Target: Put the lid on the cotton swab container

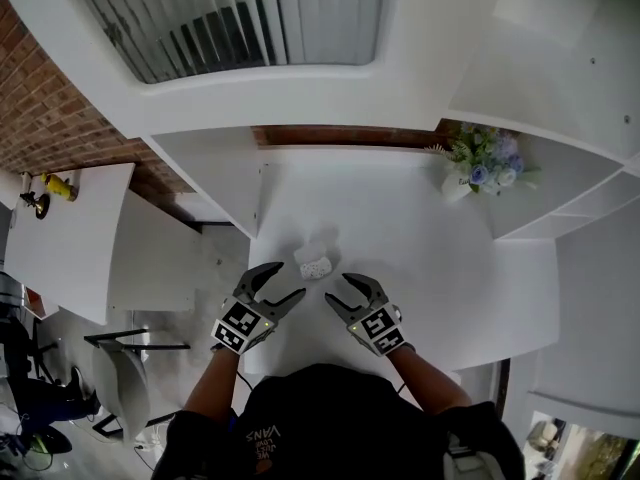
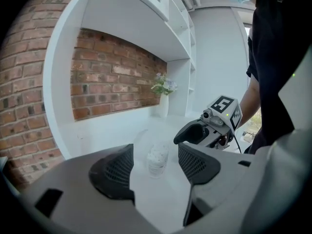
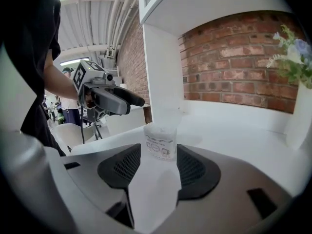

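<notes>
While left claw (image 1: 288, 280) and right claw (image 1: 337, 288) gape empty, the cotton swab container (image 1: 316, 265) — label unreadable — stands nearby.

The head view looks steeply down from high above the small clear plastic cotton swab container (image 1: 316, 265). The left gripper view faces that container low and near from its left, the right gripper view from its right; all three views share it.

"VANS" is read, upside down, on the black shirt (image 1: 265, 434); print on the cotton swab container (image 3: 161, 141) is too small to read.
</notes>
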The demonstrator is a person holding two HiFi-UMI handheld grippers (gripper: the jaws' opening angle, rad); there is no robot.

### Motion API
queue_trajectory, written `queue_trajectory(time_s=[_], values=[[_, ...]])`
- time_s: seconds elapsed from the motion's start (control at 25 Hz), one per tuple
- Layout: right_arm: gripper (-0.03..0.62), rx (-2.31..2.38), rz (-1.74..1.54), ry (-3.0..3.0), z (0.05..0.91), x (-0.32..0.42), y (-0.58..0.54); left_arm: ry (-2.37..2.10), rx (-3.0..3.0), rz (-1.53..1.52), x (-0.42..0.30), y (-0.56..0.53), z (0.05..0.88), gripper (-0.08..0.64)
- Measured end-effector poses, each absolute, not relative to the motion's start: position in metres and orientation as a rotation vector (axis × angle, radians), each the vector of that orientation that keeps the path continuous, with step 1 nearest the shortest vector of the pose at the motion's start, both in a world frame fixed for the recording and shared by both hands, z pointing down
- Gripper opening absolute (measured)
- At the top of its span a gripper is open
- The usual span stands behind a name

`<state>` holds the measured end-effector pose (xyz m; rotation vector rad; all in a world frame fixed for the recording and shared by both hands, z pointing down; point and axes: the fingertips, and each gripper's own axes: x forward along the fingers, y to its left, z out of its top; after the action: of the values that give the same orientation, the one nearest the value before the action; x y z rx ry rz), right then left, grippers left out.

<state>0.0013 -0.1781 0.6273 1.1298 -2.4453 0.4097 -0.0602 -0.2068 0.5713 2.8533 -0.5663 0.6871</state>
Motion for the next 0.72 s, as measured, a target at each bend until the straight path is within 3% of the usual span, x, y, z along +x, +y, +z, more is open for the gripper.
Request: queue_trajectory(time_s=[0.72], values=[[0.222, 1.113, 0.410, -2.433, 0.655, -0.006, -0.206, -0.104, 2.942, 0.946, -0.038, -0.233, 0.599, 0.291]])
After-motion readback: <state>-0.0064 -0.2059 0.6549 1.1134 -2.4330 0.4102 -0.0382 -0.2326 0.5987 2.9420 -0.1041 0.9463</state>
